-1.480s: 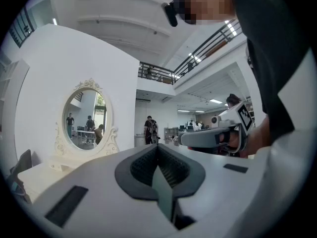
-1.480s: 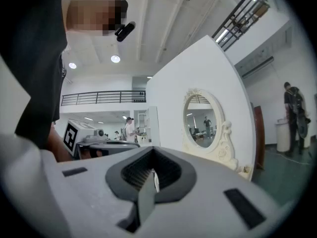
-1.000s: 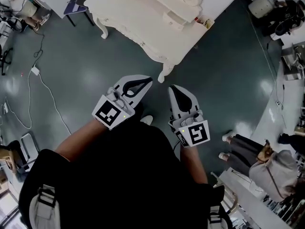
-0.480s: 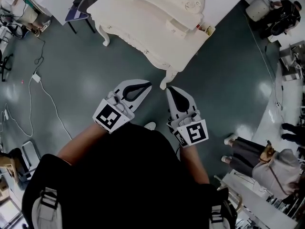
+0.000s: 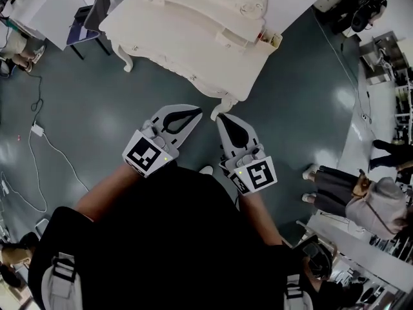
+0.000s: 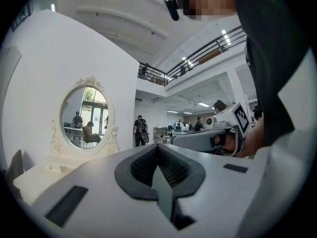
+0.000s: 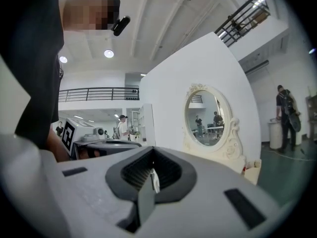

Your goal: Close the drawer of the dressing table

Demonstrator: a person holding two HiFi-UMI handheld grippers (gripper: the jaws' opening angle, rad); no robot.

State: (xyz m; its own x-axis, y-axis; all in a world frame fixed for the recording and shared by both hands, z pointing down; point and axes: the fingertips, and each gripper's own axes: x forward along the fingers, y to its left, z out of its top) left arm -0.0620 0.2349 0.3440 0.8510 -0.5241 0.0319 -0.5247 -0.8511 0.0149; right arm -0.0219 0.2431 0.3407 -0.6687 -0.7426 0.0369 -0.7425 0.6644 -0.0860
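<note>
The white dressing table [image 5: 187, 37] stands at the top of the head view, its curved corner leg [image 5: 222, 105] nearest me. At its right end a small box-like part [image 5: 268, 39] with something red in it sticks out; I cannot tell whether it is the drawer. My left gripper [image 5: 199, 112] and right gripper [image 5: 221, 117] are held side by side just short of that leg, both shut and empty. In the left gripper view the oval mirror [image 6: 86, 115] rises beyond the shut left gripper [image 6: 158, 148]. The right gripper view shows the mirror [image 7: 208, 115] past the shut right gripper [image 7: 152, 157].
A chair with a blue seat [image 5: 84, 24] stands left of the table. A white cable [image 5: 48, 144] runs across the dark floor at left. People [image 5: 342, 186] stand by white desks [image 5: 361, 134] at right. Dark floor lies between me and the table.
Both grippers have moved forward together and the dressing table has come nearer; its corner leg now sits just beyond the fingertips. Both stay shut.
</note>
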